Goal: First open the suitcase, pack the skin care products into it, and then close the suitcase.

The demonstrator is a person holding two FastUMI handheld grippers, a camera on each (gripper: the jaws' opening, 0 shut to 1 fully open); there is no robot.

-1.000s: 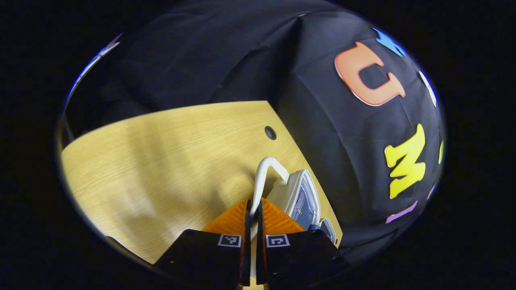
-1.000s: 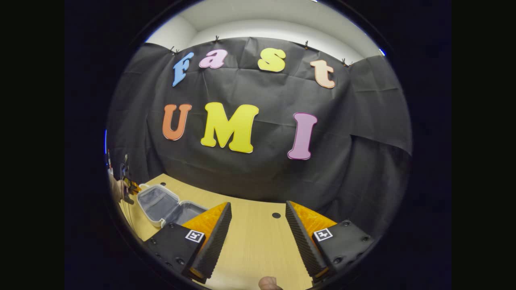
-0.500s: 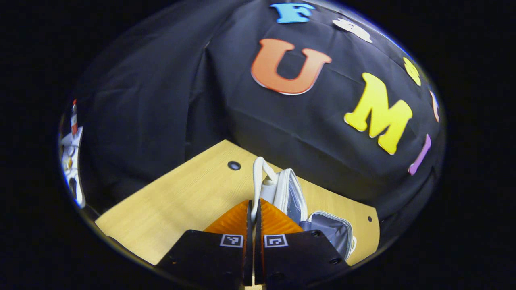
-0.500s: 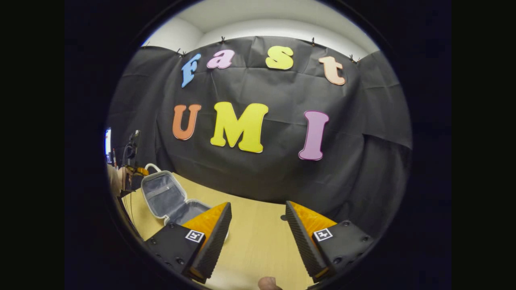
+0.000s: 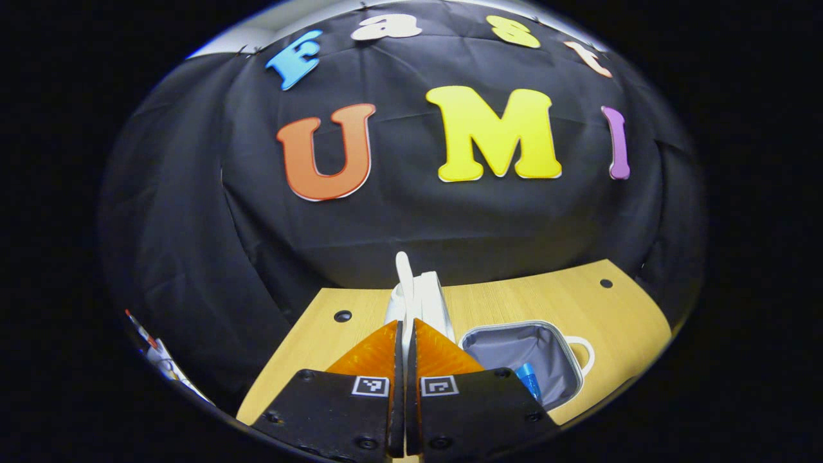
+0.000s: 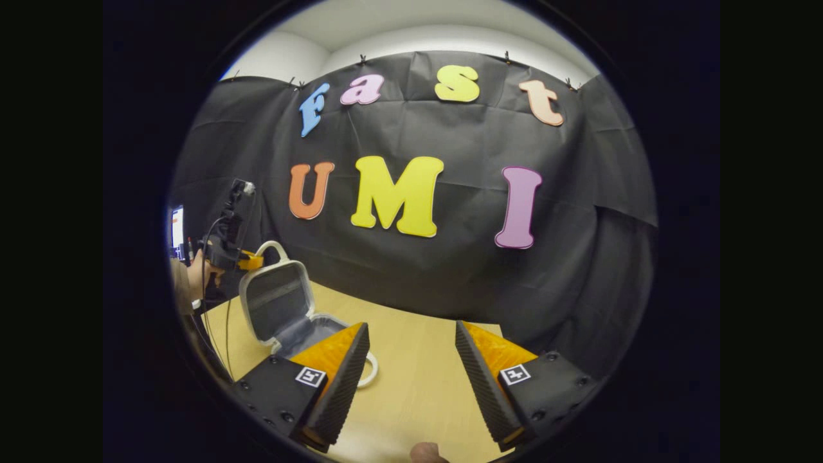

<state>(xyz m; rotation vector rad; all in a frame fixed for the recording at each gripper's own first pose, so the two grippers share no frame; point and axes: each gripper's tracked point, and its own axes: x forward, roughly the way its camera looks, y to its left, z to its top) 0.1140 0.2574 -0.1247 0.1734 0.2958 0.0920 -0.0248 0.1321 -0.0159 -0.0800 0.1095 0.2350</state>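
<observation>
Left gripper view: left gripper [image 5: 405, 341] closed down to a thin slit on the white lid handle [image 5: 404, 276] of the suitcase [image 5: 521, 354]; handle runs up from between the fingers, both fingers pressing on it; lid [image 5: 429, 302] edge-on, standing about upright just ahead of the fingertips; open grey-lined lower half lying flat on the wooden table [image 5: 617, 308], right of the fingers, with its own white loop handle [image 5: 582, 352] on the far right side; blue skin care item [image 5: 528, 378] inside that half, near its close edge, partly hidden behind the right finger.

Right gripper view: right gripper [image 6: 411, 370] wide open, nothing between the fingers, bare tabletop [image 6: 418, 379] in the gap; suitcase [image 6: 283, 308] well off to the left of the fingers, lid [image 6: 276, 302] raised and tilted back, grey lining facing this camera; lower half partly hidden behind the left finger [image 6: 334, 379]; white loop handle [image 6: 370, 373] poking out just beside that finger's inner face; left gripper [image 6: 247, 260] at the top of the lid, on the white lid handle [image 6: 273, 247], held by a hand [image 6: 202, 280] at the far left; fingertip [image 6: 427, 452] at the bottom edge, below the gap.
</observation>
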